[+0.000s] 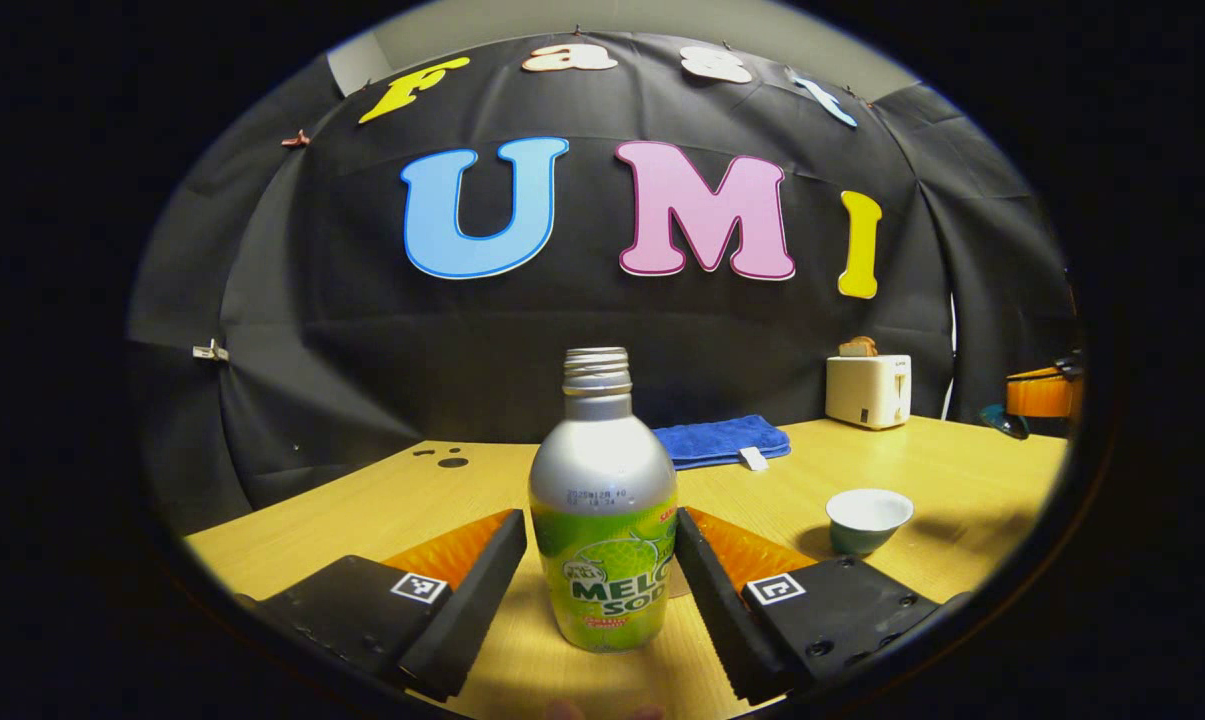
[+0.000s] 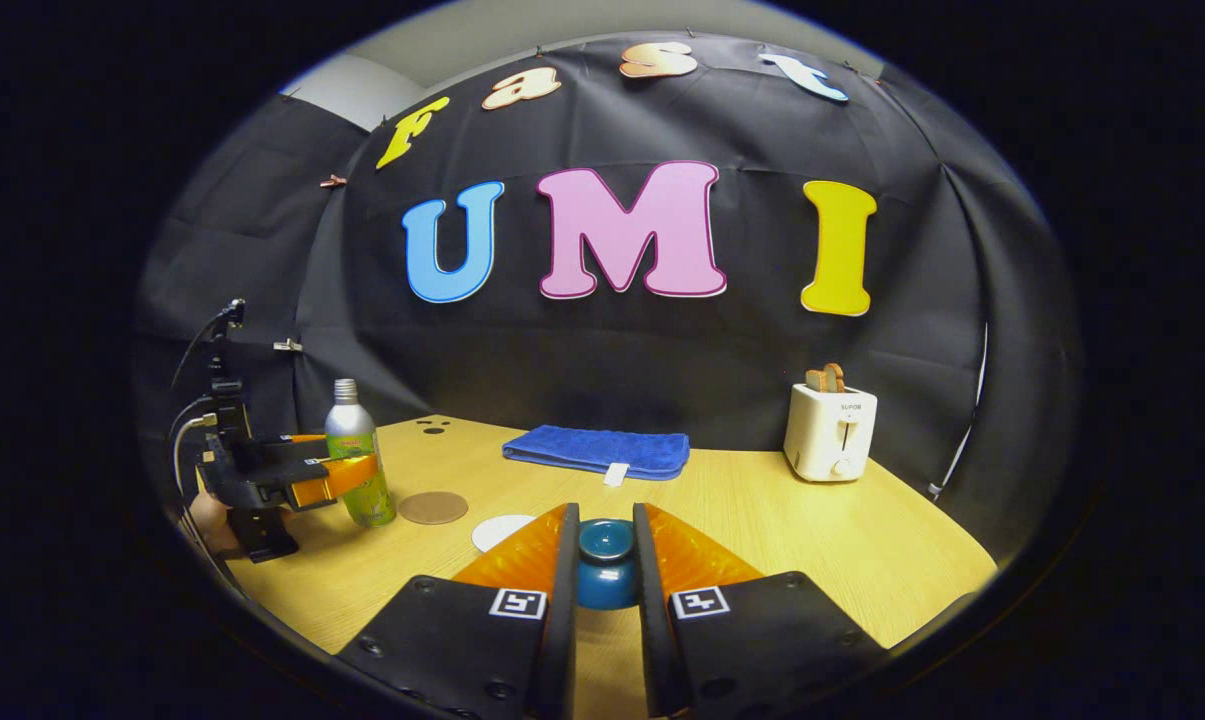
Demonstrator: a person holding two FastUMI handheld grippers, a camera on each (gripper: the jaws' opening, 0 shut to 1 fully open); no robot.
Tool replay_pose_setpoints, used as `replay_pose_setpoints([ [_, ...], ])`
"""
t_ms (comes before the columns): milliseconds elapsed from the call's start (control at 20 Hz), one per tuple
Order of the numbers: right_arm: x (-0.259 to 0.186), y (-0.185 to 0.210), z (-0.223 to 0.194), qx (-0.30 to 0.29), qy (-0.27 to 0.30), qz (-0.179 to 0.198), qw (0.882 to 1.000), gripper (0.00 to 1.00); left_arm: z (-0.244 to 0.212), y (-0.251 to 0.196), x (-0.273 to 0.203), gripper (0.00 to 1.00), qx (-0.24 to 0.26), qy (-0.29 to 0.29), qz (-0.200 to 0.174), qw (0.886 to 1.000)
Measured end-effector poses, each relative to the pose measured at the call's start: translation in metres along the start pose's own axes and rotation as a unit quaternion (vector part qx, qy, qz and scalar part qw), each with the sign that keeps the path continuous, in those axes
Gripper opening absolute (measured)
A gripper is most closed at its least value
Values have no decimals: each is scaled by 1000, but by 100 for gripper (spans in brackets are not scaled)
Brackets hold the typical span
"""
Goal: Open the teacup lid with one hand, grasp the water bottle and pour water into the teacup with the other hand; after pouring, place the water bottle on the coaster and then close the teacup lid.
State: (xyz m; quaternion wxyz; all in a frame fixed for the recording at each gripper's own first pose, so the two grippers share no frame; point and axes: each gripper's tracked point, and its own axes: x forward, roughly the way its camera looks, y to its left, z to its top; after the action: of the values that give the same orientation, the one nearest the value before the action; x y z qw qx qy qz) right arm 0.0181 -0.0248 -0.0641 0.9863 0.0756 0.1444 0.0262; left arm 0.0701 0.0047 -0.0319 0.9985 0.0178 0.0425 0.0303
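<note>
Water bottle (image 1: 603, 520) stands upright and uncapped on the wooden surface (image 1: 962, 470), directly at twelve o'clock from our left tool (image 1: 602, 590), between its two fingers; the fingers are spread wide, with a sliver of gap on each side, so we see no press on it. In the right gripper view we see that same tool at nine o'clock, its orange fingers flanking the bottle's lower half. Teacup (image 1: 868, 519) sits open at about two o'clock from the left tool, well apart from the bottle, its white inside showing. Our right tool (image 2: 602, 570) is closed narrow on the teacup lid (image 2: 605, 562), a dark blue piece held between both fingers at twelve o'clock. Beyond it, at eleven o'clock, we see a white disc (image 2: 502, 531) and the round brown coaster (image 2: 433, 507), the latter just beside the bottle. Farther back lie a folded blue towel (image 2: 598, 451) and a white toaster (image 2: 830, 432) at one o'clock.
</note>
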Motion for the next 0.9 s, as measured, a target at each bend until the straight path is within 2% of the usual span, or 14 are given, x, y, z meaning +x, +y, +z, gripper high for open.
replay_pose_setpoints([
  [100,-8,-6,1,4,-4,-5,1000,31,2,-4,5,84,13,0,-2,1000],
  [250,-13,-12,6,13,-11,-5,1000,31,6,-17,7,82,57,4,-14,998],
  [350,-15,-20,9,8,-16,-15,1000,31,9,-21,5,81,126,4,-9,992],
  [400,-16,-25,9,2,-19,-21,1000,31,13,-22,5,81,171,1,-7,985],
  [450,-17,-30,10,-3,-19,-27,999,31,15,-25,6,81,224,-2,-5,975],
  [550,-20,-39,11,-4,-18,-37,999,31,19,-33,10,81,341,-7,1,940],
  [650,-23,-44,12,2,-20,-39,999,31,21,-41,10,81,424,-11,4,906],
  [850,-29,-55,21,0,-33,-53,998,31,24,-53,18,80,499,-1,-13,866],
  [900,-31,-57,22,0,-35,-55,998,31,25,-55,21,80,524,3,-13,852],
])
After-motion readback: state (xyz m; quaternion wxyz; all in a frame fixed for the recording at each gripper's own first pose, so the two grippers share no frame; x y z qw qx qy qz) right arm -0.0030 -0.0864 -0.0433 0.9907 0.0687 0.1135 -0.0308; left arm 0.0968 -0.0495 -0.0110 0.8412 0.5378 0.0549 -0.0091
